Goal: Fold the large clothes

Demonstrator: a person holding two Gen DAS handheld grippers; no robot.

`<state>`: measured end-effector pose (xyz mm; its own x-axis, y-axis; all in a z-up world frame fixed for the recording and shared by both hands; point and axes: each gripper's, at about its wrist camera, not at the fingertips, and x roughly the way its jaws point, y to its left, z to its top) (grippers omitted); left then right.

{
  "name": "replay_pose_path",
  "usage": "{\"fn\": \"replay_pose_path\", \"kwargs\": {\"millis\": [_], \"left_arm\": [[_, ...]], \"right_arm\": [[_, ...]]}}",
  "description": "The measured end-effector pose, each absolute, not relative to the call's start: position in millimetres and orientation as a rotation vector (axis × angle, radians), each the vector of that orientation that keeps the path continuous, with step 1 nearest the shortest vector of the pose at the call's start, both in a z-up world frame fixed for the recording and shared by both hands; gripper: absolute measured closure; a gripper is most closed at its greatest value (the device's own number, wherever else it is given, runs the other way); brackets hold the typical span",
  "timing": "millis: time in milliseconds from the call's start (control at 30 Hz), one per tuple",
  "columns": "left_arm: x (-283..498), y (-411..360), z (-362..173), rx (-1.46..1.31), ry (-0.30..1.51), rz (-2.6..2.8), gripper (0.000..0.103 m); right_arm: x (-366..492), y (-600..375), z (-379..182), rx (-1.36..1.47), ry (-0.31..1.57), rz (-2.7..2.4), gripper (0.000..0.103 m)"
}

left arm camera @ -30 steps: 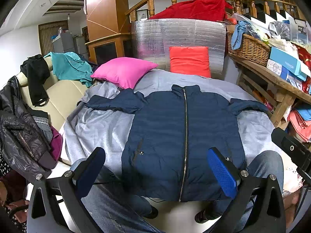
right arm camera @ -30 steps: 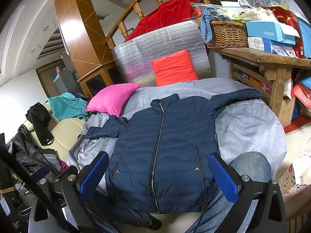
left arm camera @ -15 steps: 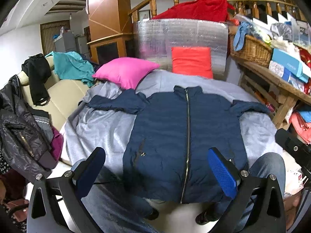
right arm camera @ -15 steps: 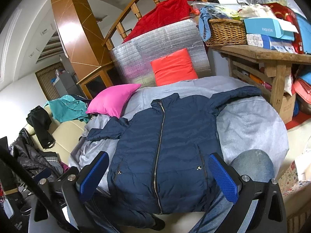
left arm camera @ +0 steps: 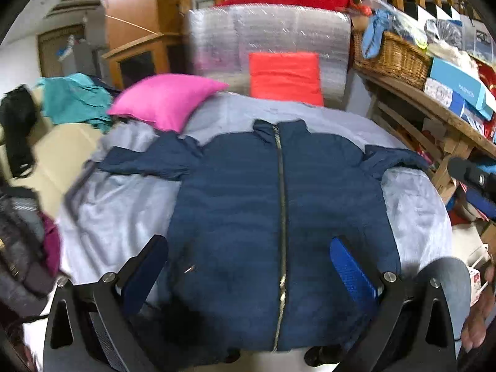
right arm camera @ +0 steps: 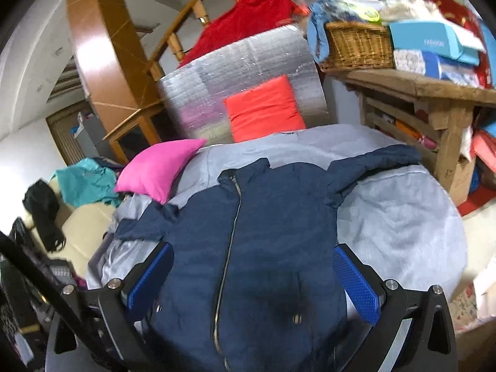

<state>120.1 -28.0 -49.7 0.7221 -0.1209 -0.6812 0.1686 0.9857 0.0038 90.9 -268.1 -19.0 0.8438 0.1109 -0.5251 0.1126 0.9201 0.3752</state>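
Observation:
A navy zip-up puffer jacket [left arm camera: 248,217] lies flat, front up, on a grey-covered round bed [left arm camera: 117,214], collar far, sleeves spread left and right. It also shows in the right wrist view [right arm camera: 266,241]. My left gripper [left arm camera: 248,266] is open, hovering over the jacket's lower part with nothing between its blue pads. My right gripper [right arm camera: 252,279] is open over the lower part too, and empty. The jacket's hem hangs over the bed's near edge.
A pink pillow [left arm camera: 164,99] and an orange cushion [left arm camera: 285,77] lie at the bed's far side before a silver panel [left arm camera: 266,34]. A cluttered wooden shelf [left arm camera: 434,108] stands right. A cream sofa with clothes [left arm camera: 62,142] stands left. My knee [left arm camera: 443,282] is at lower right.
Both grippers have moved forward and lower toward the jacket, which now fills more of each view. Both stay open. The jacket has not moved.

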Motion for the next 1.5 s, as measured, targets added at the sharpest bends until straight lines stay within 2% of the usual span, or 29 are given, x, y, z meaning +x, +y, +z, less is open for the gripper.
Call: {"fn": "replay_pose_path", "kwargs": {"millis": [200, 300, 367, 433, 533, 633, 767, 833, 867, 900, 967, 1033, 1067, 1100, 1167, 1300, 1367, 1500], "left_arm": [[237.3, -60.4, -69.2, -0.030, 0.862, -0.240, 0.000], [303.7, -75.2, -68.1, -0.079, 0.917, -0.232, 0.000], [338.3, -87.6, -64.1, -0.068, 0.919, -0.227, 0.000], [358.3, -97.3, -67.4, -0.055, 0.894, -0.216, 0.000], [363.0, -103.7, -97.0, -0.035, 0.896, -0.298, 0.000], [369.6, -94.3, -143.2, -0.095, 1.077, -0.360, 0.000], [374.5, -85.4, -153.7, -0.108, 1.070, -0.283, 0.001], [378.3, -94.2, -150.3, -0.103, 1.088, -0.332, 0.001], [378.8, -99.8, -148.7, -0.094, 1.098, -0.358, 0.001], [377.8, -102.0, -146.4, -0.092, 1.093, -0.364, 0.001], [372.4, -104.3, -138.9, -0.066, 1.045, -0.346, 0.001], [367.5, -104.4, -131.4, -0.034, 1.007, -0.352, 0.001], [366.4, -102.5, -129.9, -0.033, 1.006, -0.360, 0.001], [365.8, -98.6, -130.3, -0.051, 1.024, -0.374, 0.001], [375.3, -88.8, -134.8, -0.113, 1.062, -0.382, 0.001], [373.1, -61.2, -128.3, -0.201, 1.048, -0.348, 0.001], [364.8, -40.6, -116.8, -0.225, 1.001, -0.326, 0.001], [345.2, 1.0, -100.8, -0.264, 0.911, -0.247, 0.001]], "right_arm": [[212.6, -345.4, -32.5, 0.469, 0.668, -0.051, 0.000], [287.4, -395.0, -34.1, 0.541, 0.788, -0.144, 0.001], [330.3, -421.8, -30.3, 0.556, 0.797, -0.148, 0.001], [369.1, -454.6, -40.4, 0.591, 0.788, -0.176, 0.001], [396.8, -506.6, -86.0, 0.729, 0.802, -0.203, 0.002], [396.7, -563.4, -131.0, 0.770, 0.878, -0.343, 0.014], [368.0, -628.9, -154.9, 0.851, 0.833, -0.608, 0.016], [362.8, -653.3, -177.1, 0.986, 0.784, -0.577, 0.027], [365.6, -659.9, -188.6, 1.031, 0.788, -0.563, 0.043], [367.7, -660.9, -195.2, 1.044, 0.800, -0.556, 0.047], [381.4, -658.3, -216.9, 1.060, 0.863, -0.546, 0.047], [380.4, -655.7, -224.5, 1.067, 0.845, -0.549, 0.055], [384.2, -656.0, -221.8, 1.043, 0.847, -0.548, 0.076], [386.1, -653.2, -216.3, 1.034, 0.844, -0.512, 0.086], [379.2, -645.9, -197.3, 1.015, 0.791, -0.503, 0.090], [362.2, -588.5, -103.7, 0.775, 0.582, -0.427, 0.092], [354.3, -535.5, -53.2, 0.641, 0.437, -0.249, 0.092], [331.5, -426.4, 0.1, 0.439, 0.345, -0.105, 0.092]]}}
